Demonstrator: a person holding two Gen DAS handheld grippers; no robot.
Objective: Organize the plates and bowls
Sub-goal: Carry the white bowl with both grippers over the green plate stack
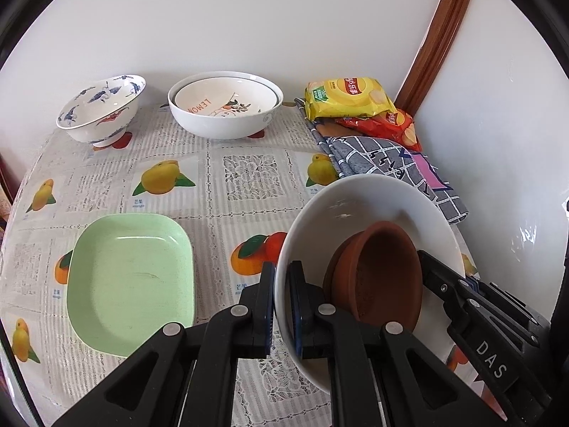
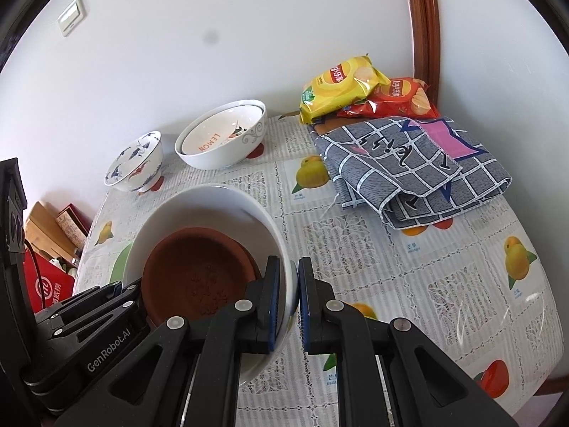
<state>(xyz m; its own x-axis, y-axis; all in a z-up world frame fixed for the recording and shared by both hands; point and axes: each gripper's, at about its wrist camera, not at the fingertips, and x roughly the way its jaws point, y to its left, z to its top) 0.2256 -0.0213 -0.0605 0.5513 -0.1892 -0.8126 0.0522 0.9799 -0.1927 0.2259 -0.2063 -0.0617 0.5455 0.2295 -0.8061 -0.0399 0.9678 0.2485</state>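
Observation:
A plain white bowl (image 1: 373,206) with brown clay dishes (image 1: 384,270) inside is held tilted above the table. My left gripper (image 1: 281,306) is shut on its left rim. My right gripper (image 2: 290,302) is shut on its right rim (image 2: 284,249); the clay dishes (image 2: 195,270) show there too. A green rectangular plate (image 1: 131,281) lies at the front left. A blue-patterned bowl (image 1: 103,110) and nested white bowls with "LEMON" lettering (image 1: 224,106) stand at the back by the wall.
Yellow and red chip bags (image 1: 348,101) and a folded checked cloth (image 2: 412,163) lie at the back right near the wall corner. The table (image 1: 249,178) has a fruit-print cover. Boxes (image 2: 57,227) stand beyond the table's left edge.

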